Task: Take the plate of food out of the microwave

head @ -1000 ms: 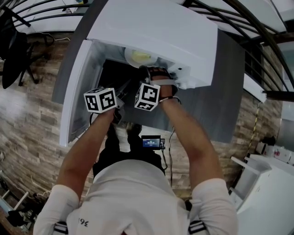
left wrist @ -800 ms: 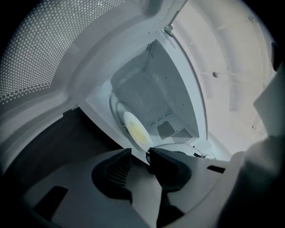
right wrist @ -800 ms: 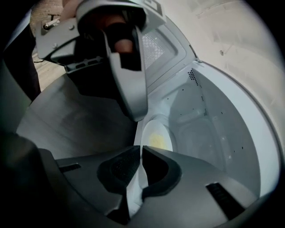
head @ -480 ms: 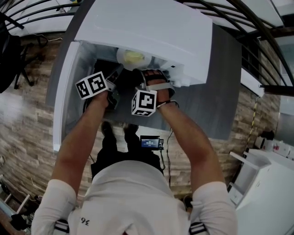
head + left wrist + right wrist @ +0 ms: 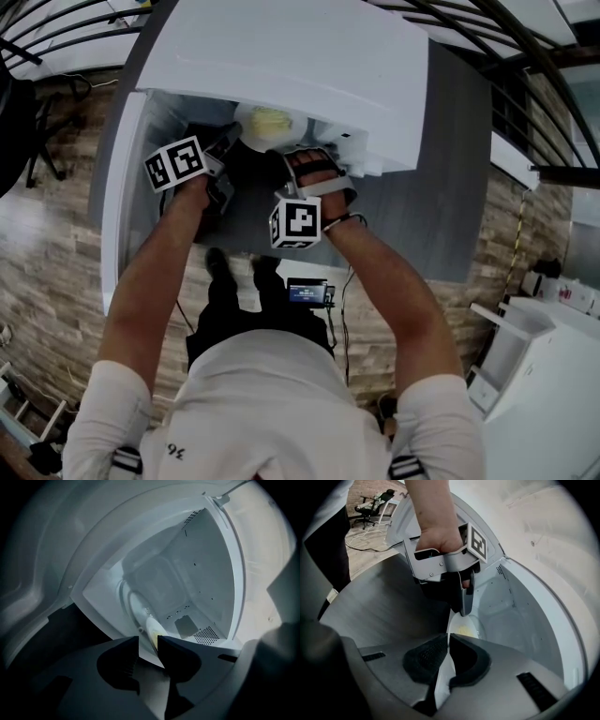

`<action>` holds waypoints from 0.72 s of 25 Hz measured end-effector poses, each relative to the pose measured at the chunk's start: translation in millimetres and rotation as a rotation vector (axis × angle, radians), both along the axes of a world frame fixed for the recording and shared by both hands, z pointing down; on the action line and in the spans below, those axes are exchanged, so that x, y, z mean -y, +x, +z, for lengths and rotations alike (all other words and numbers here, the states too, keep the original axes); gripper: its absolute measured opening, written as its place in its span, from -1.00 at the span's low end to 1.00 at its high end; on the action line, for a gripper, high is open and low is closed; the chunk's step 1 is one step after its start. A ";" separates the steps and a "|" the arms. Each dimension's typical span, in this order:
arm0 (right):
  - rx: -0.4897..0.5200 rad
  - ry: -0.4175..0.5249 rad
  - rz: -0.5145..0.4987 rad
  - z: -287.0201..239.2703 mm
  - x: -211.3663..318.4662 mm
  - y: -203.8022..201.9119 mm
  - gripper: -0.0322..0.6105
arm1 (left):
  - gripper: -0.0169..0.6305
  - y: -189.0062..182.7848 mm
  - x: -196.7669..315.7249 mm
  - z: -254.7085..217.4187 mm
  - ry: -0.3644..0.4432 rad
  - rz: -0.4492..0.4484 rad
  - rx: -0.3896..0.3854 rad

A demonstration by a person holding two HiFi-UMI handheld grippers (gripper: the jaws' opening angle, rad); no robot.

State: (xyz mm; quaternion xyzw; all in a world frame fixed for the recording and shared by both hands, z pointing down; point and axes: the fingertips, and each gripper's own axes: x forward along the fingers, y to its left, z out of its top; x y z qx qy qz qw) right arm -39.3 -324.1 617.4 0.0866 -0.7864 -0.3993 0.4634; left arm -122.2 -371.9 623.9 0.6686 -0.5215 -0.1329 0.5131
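A white plate (image 5: 267,122) with yellow food sits in the mouth of the open white microwave (image 5: 309,66). My right gripper (image 5: 278,157) is shut on the plate's near rim; in the right gripper view the rim of the plate (image 5: 464,629) runs into the pinched jaws of that gripper (image 5: 449,637). My left gripper (image 5: 225,145) reaches in from the left. In the left gripper view its jaws (image 5: 148,638) stand a little apart, with the plate's edge (image 5: 149,629) between them and the cavity floor showing through the gap. The right gripper view shows the left gripper (image 5: 465,610) at the plate's far rim.
The microwave door (image 5: 122,187) hangs open to the left on a dark grey counter (image 5: 450,187). The cavity walls (image 5: 197,573) close in around the plate. An office chair (image 5: 19,112) stands at far left and another white appliance (image 5: 548,394) at lower right.
My left gripper has moved up and forward into the microwave to the plate's left rim. The right gripper has stayed shut on the plate's near rim.
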 end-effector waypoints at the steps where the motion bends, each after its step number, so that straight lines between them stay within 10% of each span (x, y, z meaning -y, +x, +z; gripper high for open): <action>1: 0.001 -0.002 -0.003 1.7 -1.0 0.4 -0.85 | -0.60 1.2 0.5 0.0 0.006 0.010 -0.006; 18: 0.010 0.010 -0.016 4.4 -4.9 1.0 -0.85 | -0.75 12.5 -3.8 -1.4 0.005 0.063 -0.093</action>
